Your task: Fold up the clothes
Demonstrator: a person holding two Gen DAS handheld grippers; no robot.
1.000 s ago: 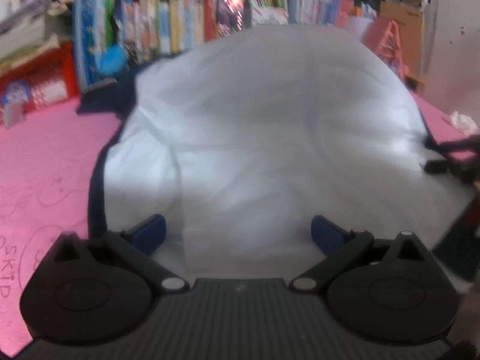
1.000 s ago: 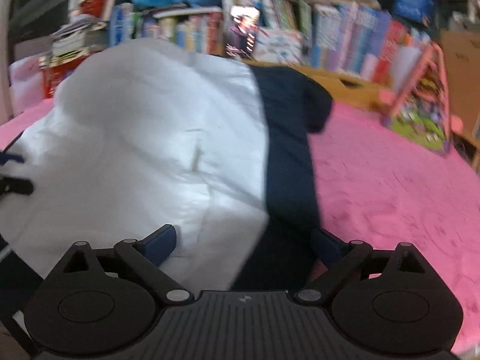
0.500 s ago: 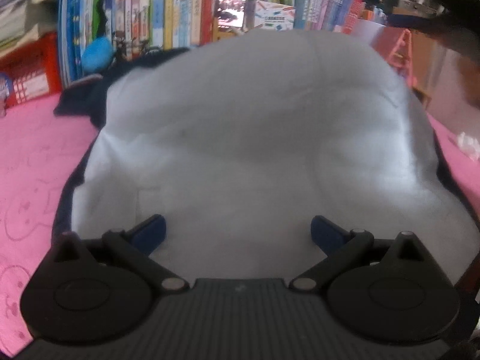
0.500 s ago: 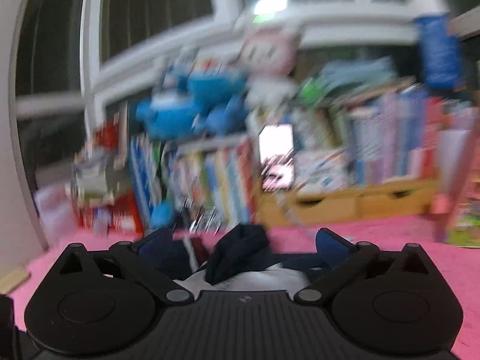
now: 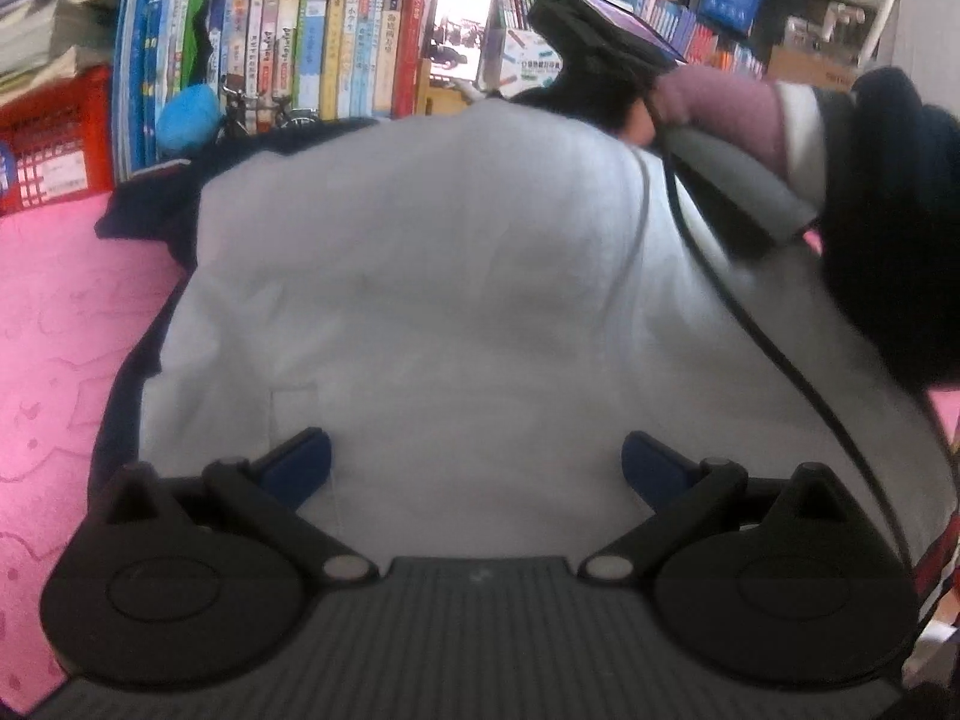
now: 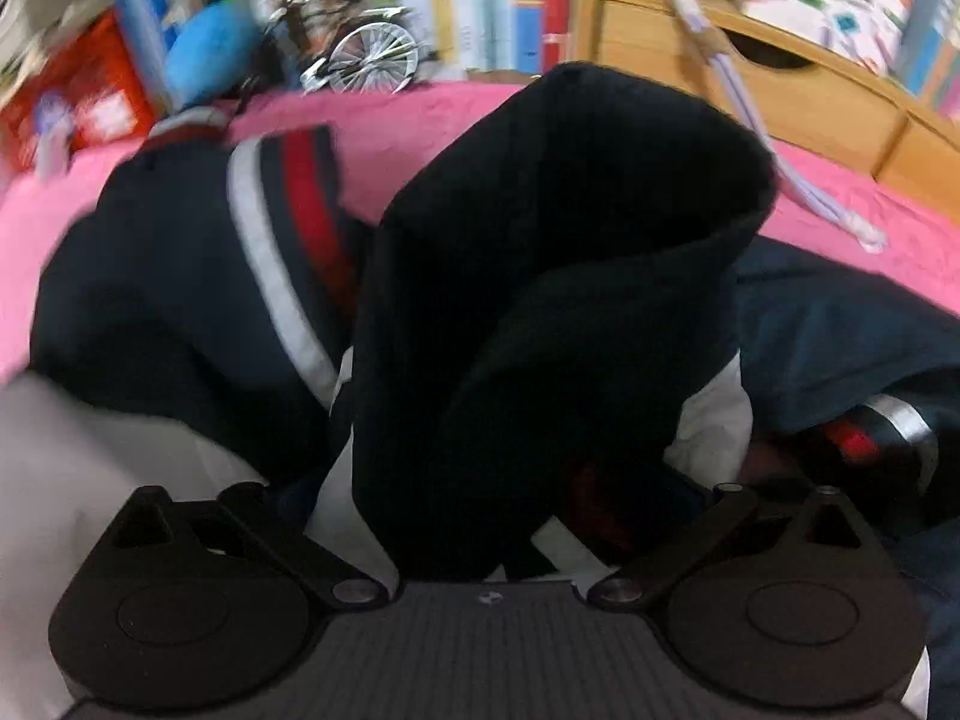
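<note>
Pink bedding carries the garment; left claw gapes empty, right claw closing around its dark collar.

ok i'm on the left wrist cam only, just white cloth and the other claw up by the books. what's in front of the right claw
observer: a tall fold of navy cloth stands right between the arms of the right claw. Its jaws are closing, and the cloth hides the fingertips, so I can't tell whether they grip it.
operator: any trim on that navy bit
observer: yes, a white and red striped band runs across the navy part left of the fold.
operator: and beyond it
observer: a toy bicycle stands at the far edge of the pink mat.
</note>
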